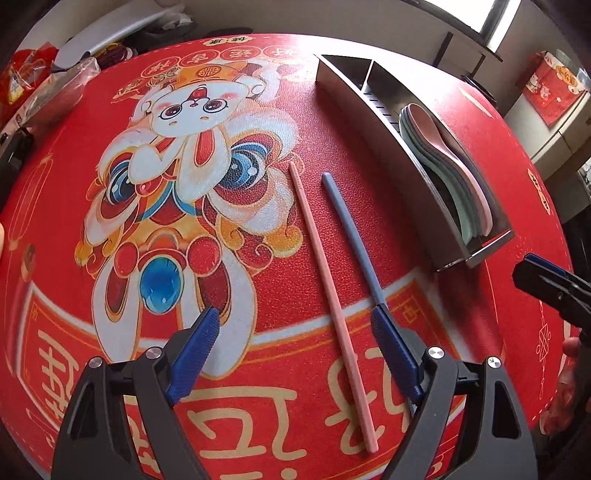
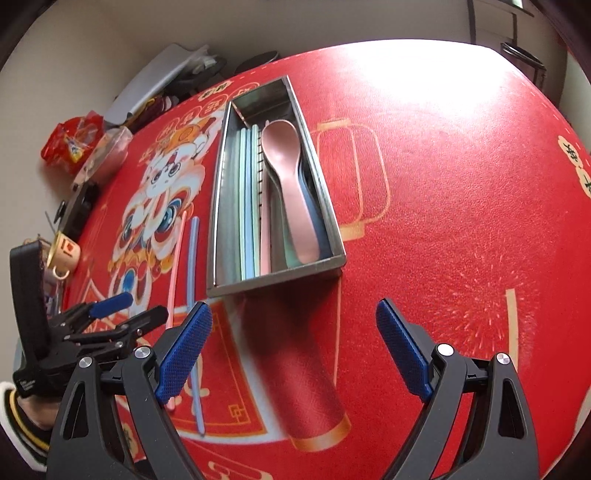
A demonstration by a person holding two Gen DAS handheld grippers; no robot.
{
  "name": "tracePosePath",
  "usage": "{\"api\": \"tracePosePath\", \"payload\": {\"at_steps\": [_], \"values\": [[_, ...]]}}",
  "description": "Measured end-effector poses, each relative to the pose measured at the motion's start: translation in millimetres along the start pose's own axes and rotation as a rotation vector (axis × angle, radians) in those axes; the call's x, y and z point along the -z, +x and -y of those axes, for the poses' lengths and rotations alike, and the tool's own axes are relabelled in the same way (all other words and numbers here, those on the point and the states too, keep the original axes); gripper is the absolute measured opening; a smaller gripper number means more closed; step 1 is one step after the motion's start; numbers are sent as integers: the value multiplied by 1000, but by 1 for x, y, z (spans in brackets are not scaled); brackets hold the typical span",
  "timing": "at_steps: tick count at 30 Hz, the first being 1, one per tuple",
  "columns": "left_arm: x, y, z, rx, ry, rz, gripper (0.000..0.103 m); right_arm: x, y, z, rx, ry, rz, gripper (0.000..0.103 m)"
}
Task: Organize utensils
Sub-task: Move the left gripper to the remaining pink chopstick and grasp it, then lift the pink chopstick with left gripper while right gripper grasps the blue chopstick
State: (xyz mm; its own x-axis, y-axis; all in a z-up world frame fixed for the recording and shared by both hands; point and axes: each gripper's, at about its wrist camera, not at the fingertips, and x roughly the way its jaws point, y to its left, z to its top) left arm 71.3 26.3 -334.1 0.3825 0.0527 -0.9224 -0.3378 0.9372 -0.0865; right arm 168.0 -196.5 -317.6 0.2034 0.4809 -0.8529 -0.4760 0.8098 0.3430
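The right gripper (image 2: 293, 345) hangs open over the red mat (image 2: 443, 206); ahead sits the steel tray (image 2: 334, 236) holding chopsticks and a pink spoon (image 2: 290, 177); pink chopstick (image 2: 176, 254) and blue chopstick (image 2: 192, 254) lie left of it.

Daylight pours from the window (image 1: 506, 18) beyond the steel tray (image 2: 325, 236), bleaching the red tablecloth (image 2: 424, 74) behind it. Both fisheye views bow at the edges, corners dark; tray shadow smears forward.
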Motion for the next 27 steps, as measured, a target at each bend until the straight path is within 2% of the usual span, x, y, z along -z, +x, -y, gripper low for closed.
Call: {"api": "tracePosePath", "payload": {"at_steps": [2, 5, 7, 14, 20, 22, 24, 26, 27], "values": [[-2, 2, 4, -1, 14, 3, 75, 3, 0, -1, 1, -6, -6, 87], [-7, 8, 8, -9, 21, -10, 60, 3, -2, 0, -3, -7, -1, 87], [-9, 10, 11, -31, 28, -4, 55, 4, -5, 2, -3, -3, 5, 87], [-18, 15, 21, -91, 59, 7, 54, 5, -6, 6, 6, 6, 8, 87], [-15, 13, 23, -90, 55, 13, 49, 7, -3, 1, 6, 1, 4, 87], [-14, 12, 22, -82, 62, 14, 41, 9, -3, -1, 6, 0, 2, 87], [-13, 10, 20, -76, 62, 15, 23, 10, -3, -4, 6, -1, 2, 87], [-12, 9, 14, -65, 50, 13, 10, 12, -2, -7, 8, -4, -1, 87], [-11, 8, 11, -48, 41, 12, 8, 13, -1, -9, 8, -6, -2, 87]]}}
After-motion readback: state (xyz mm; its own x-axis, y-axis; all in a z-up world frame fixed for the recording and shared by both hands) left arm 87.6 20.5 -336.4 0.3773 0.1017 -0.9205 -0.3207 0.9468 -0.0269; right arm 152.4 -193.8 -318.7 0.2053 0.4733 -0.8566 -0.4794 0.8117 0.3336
